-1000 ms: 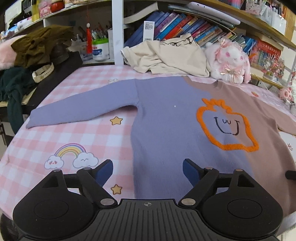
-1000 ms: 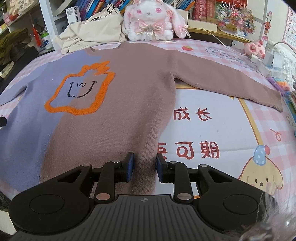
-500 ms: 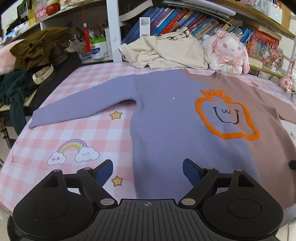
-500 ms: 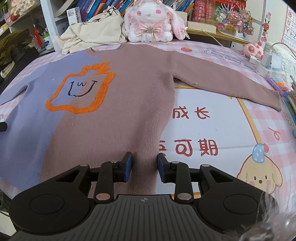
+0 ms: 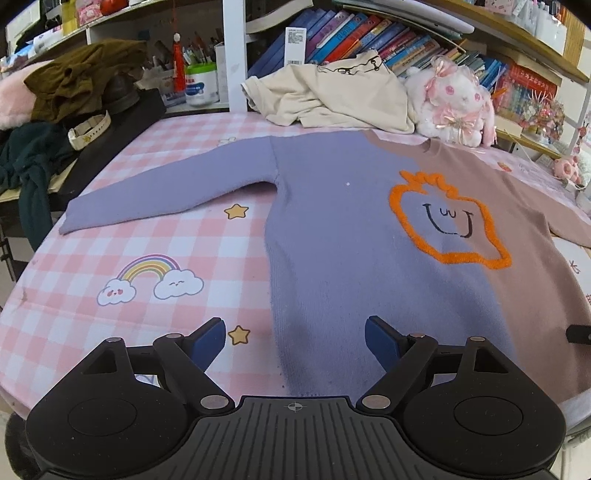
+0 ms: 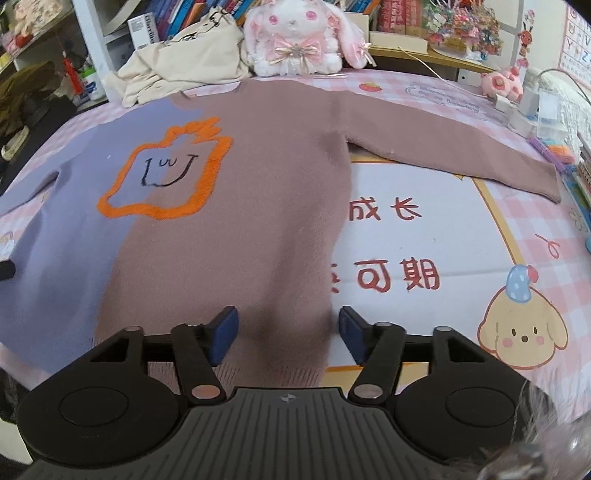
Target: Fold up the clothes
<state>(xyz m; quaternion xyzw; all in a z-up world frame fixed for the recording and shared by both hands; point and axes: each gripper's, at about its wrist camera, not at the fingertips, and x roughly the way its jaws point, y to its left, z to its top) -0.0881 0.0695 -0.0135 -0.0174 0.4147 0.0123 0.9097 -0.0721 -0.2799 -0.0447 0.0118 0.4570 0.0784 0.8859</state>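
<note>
A two-tone sweater (image 5: 332,229) (image 6: 251,206) lies flat and face up on the pink checked table cover, purple on one half, brown on the other, with an orange outlined face on the chest. Both sleeves are spread outward: the purple sleeve (image 5: 166,192) to the left, the brown sleeve (image 6: 461,155) to the right. My left gripper (image 5: 295,339) stands open just above the purple hem corner, holding nothing. My right gripper (image 6: 288,332) is open over the brown hem corner, its fingers astride the fabric edge.
A crumpled cream garment (image 5: 332,96) and a white plush rabbit (image 6: 295,37) sit beyond the collar, before bookshelves (image 5: 369,33). Dark clothes (image 5: 66,85) pile on a stand at far left. Small toys and cables (image 6: 517,92) crowd the right edge.
The right gripper's fingers, nearly shut before, have spread wide. Both grippers drew back slightly toward the hem, so the sweater's bottom edge now shows. The left stayed open.
</note>
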